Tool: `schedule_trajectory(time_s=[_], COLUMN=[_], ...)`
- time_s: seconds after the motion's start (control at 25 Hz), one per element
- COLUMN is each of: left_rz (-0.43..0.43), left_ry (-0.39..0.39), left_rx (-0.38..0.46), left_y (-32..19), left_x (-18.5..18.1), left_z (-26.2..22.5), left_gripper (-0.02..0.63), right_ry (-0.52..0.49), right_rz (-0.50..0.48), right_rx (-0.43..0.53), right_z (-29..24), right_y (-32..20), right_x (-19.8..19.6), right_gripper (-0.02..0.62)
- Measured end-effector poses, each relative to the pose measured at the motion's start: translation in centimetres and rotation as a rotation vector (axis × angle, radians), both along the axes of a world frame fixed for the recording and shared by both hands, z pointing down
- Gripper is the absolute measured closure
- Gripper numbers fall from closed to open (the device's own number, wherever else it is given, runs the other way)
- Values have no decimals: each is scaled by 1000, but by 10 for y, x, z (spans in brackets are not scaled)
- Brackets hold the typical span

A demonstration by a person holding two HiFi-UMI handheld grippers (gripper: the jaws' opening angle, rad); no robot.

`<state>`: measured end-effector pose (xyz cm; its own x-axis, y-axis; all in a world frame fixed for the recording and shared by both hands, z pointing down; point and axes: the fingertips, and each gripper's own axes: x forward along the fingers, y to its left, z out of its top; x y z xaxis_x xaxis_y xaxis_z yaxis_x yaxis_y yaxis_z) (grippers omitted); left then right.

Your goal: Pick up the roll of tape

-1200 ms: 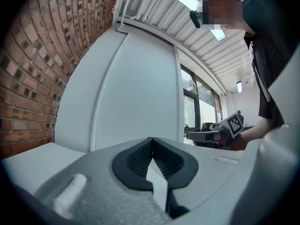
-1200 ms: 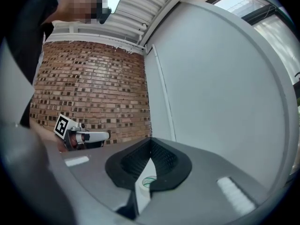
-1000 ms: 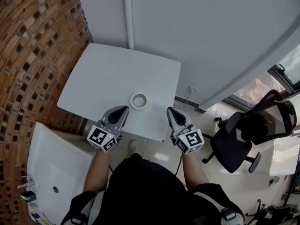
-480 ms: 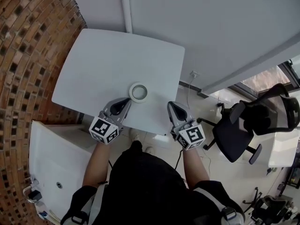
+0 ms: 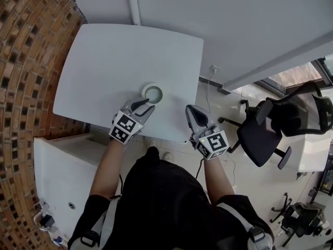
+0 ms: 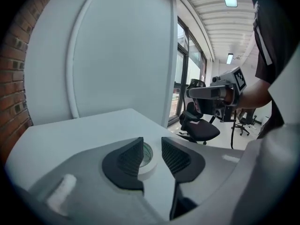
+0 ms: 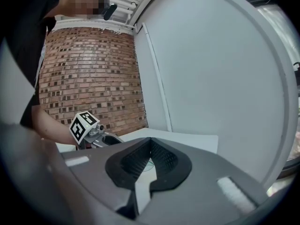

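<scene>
The roll of tape (image 5: 152, 92), white with a greenish core, lies flat near the front edge of the white table (image 5: 104, 61). My left gripper (image 5: 146, 106) sits just short of the roll with its tips at the near rim. Its jaws have just been opening and now stand open. In the left gripper view the roll (image 6: 148, 156) shows through the gap, partly behind the left jaw, and no pad presses on it. My right gripper (image 5: 190, 110) hangs off the table's front right corner. In the right gripper view its tips (image 7: 150, 142) meet, shut and empty.
A brick wall (image 5: 26, 61) runs along the left. A white cabinet (image 5: 57, 176) stands below the table's left corner. Out on the floor to the right is a black office chair (image 5: 276, 124). Up the wall behind the table runs a white pipe (image 5: 130, 4).
My left gripper has moved forward and down to the tape roll, and its jaws have gone from shut to open. The right gripper has sunk slightly.
</scene>
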<state>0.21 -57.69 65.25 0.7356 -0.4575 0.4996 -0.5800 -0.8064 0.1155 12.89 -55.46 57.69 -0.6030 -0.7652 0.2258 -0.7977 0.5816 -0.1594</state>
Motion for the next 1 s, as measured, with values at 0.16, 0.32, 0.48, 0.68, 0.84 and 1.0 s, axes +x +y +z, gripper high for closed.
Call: schedule_trajectory(time_s=[0.16,0.32,0.48,0.68,0.84,1.0], left_rz=[101,294,402,509,621,628], left_ry=[-99,-311,-433,-579,-663,-739], left_rx=[-23,-41,-49,-40,-101,-109], left_y=[0,5,7,5,19,21], left_x=[3,11,19,27,35,33], left_z=[20,53,70,89,108,122], left_gripper=[460,426,394,390,391,405], right_ry=[17,14,1,-3,-8,-26], right_rz=[10,23,15,7,16,29], right_rx=[15,36,16,-6,-22,-39], right_z=[-7,-16,-13,-7,-6,-3], right_y=[-9,-19,-20,-18,-11,3], right_x=[-5,-9,-12,-5,7,18], right_gripper=[589,589,589,589,589,589])
